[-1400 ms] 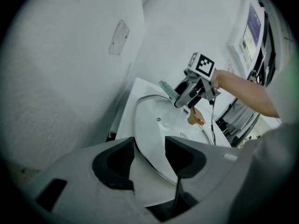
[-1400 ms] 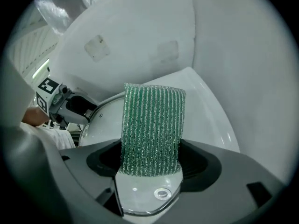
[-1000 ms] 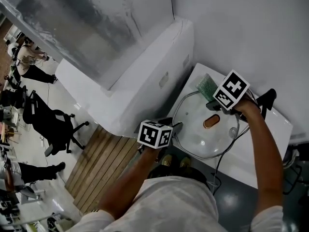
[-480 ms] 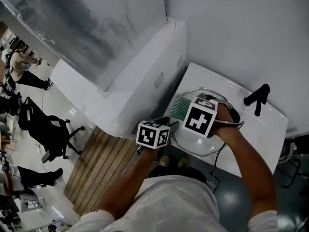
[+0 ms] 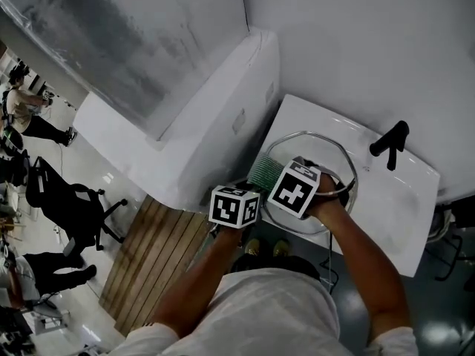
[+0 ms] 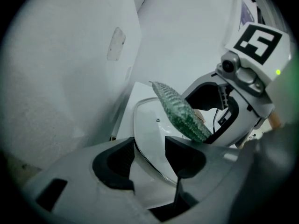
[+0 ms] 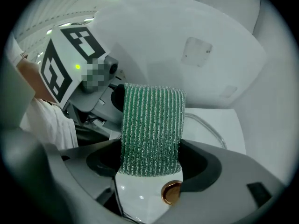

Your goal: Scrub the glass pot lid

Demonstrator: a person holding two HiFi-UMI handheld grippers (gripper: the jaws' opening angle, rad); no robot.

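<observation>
The glass pot lid, with its metal rim, lies in the white sink. Its copper knob shows under my right gripper. That gripper is shut on a green scrub pad, whose free end stands past the jaws over the lid's left side. My left gripper is at the lid's near left edge, shut on the rim. The right gripper's body and the pad hang just beyond it. The arms hide much of the lid in the head view.
A black faucet stands at the sink's back right. A white wall panel rises just left of the sink, and a wooden slat mat lies on the floor below. People and office chairs are far off at the left.
My right gripper has carried the green pad from the lid's far right side across to its left near edge. The left gripper has stayed on the rim.
</observation>
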